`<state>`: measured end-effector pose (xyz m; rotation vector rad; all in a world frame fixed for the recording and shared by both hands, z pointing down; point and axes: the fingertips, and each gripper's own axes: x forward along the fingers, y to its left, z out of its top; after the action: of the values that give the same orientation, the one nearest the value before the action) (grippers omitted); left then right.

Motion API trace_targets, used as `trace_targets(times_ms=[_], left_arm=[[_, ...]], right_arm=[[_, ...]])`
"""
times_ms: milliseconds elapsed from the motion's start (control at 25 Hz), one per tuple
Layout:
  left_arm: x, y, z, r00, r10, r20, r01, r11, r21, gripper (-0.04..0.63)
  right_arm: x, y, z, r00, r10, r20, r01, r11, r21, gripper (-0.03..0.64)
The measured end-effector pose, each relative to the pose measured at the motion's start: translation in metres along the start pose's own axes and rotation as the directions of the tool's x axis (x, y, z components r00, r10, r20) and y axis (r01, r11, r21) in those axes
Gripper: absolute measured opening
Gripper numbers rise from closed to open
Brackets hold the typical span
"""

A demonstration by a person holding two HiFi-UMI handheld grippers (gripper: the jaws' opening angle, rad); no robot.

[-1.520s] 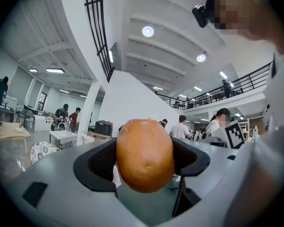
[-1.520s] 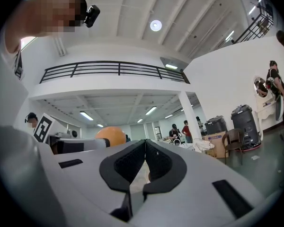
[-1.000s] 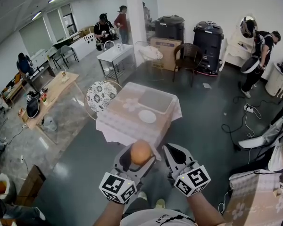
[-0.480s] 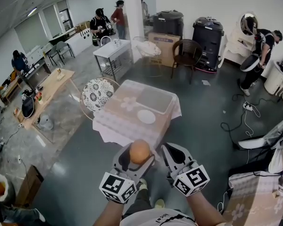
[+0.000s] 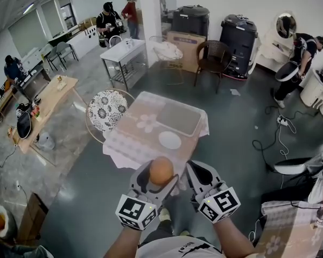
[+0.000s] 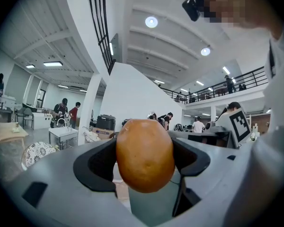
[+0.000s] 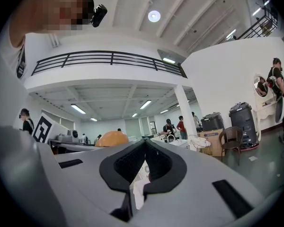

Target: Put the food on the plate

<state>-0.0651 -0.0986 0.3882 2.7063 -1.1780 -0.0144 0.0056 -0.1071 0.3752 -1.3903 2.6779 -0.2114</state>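
Slippage is the danger, since the round orange food (image 5: 161, 170) pinched in the left gripper (image 5: 159, 177), well short of the plate (image 5: 169, 140), may roll free while the right gripper (image 5: 197, 172) is closed, empty.

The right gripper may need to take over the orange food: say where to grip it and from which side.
Likely best: take the orange food by its rounded top, from above, jaws crosswise to the left gripper, which clamps its sides at mid-height and leaves mainly the top clear.
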Motion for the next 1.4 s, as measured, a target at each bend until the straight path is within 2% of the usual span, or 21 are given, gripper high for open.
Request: trace_targets(times_ms=[160,440,680,1000,1400], left_arm=[[0.021,0.033,-0.001,0.999,-0.039,-0.006,0.039,0.998,-0.044,0.353],[0.053,0.065,-0.010,0.994,-0.098,-0.040,0.095,0.994,-0.060,0.353],[0.092,0.087,-0.022,0.993,-0.088,-0.076,0.085,0.995,-0.045,0.353],[0.151,0.118,-0.038,0.990,-0.080,-0.113,0.078,0.997,-0.024,0.353],[0.228,0.178,-0.063,0.979,0.036,-0.202,-0.039,0.999,-0.011,0.353]], right_arm=[[0.030,-0.014,-0.005,0.999,-0.042,-0.010,0.042,0.999,0.003,0.015],[0.062,-0.036,-0.011,0.994,-0.106,-0.027,0.106,0.994,0.001,0.015],[0.082,-0.072,-0.015,0.991,-0.128,-0.032,0.128,0.992,0.018,0.015],[0.136,-0.127,-0.020,0.996,-0.073,-0.046,0.075,0.996,0.048,0.015],[0.211,-0.200,-0.038,0.995,0.038,-0.094,-0.029,0.995,0.095,0.015]])
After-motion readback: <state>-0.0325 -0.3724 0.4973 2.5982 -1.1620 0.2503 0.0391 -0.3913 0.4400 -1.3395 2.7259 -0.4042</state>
